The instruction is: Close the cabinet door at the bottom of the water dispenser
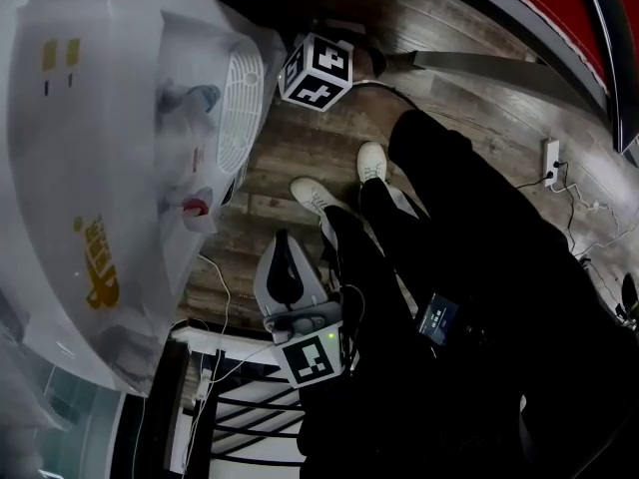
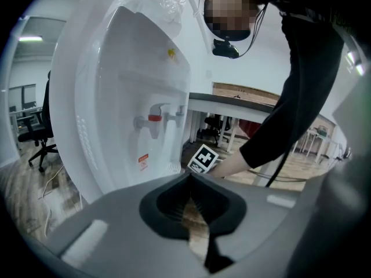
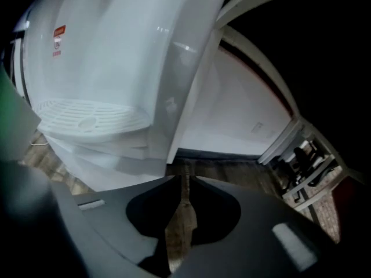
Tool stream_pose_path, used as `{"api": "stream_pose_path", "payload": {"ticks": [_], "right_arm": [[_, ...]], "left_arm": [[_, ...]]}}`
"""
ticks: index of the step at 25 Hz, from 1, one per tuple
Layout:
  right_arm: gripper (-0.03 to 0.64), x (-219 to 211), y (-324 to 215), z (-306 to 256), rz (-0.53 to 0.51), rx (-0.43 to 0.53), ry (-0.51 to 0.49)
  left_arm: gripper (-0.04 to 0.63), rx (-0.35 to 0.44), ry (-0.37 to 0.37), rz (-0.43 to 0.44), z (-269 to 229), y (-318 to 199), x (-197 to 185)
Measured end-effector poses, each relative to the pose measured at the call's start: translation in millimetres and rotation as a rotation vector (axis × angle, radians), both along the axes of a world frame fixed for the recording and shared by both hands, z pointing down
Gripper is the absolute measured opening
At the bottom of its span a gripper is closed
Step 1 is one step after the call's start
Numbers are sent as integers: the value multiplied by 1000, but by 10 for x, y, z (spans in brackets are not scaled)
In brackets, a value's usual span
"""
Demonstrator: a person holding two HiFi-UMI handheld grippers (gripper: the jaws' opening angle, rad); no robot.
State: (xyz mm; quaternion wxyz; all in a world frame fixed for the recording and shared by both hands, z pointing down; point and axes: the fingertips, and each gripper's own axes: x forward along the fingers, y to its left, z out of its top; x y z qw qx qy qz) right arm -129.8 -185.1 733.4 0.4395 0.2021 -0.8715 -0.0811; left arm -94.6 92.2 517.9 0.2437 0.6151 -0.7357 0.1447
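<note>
The white water dispenser (image 1: 110,168) fills the left of the head view, with its taps (image 1: 195,208) and drip tray (image 1: 240,108). Its bottom cabinet is hidden under its upper body there. The marker cube (image 1: 316,71) of my right gripper sits just beside the drip tray. In the right gripper view the tray (image 3: 87,117) is close above, and a white panel edge (image 3: 188,97) runs down beside it. I cannot tell whether that edge is the door. My right gripper (image 3: 185,179) is open by a narrow slit and empty. My left gripper (image 2: 190,177) is farther back, shut and empty, facing the dispenser front (image 2: 139,97).
My white shoes (image 1: 371,160) (image 1: 312,196) stand on the wooden floor beside the dispenser. A power strip with cables (image 1: 552,158) lies at the right. A black-framed rack (image 1: 230,407) is near the bottom. An office chair (image 2: 35,132) and a table (image 2: 232,103) stand behind.
</note>
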Motion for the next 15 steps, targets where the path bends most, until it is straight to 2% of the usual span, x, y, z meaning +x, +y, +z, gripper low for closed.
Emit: {"api": "stream_pose_path", "payload": {"ticks": [2,5,9,15], "right_arm": [[21,78,-137,-161,54,59,-40],[0,283,-170,-374,97,80,-60],[0,640,19,-570,129,65,-82],[0,1117,638,-920,130,24,-107]], "left_arm": [[8,-2,-6,8,9,-14,6],[8,-13,-24,29,-8,-37,-2],[8,14,-52,32,-153,-160,-104],[8,75,-99,35,-517,-282,-250]]}}
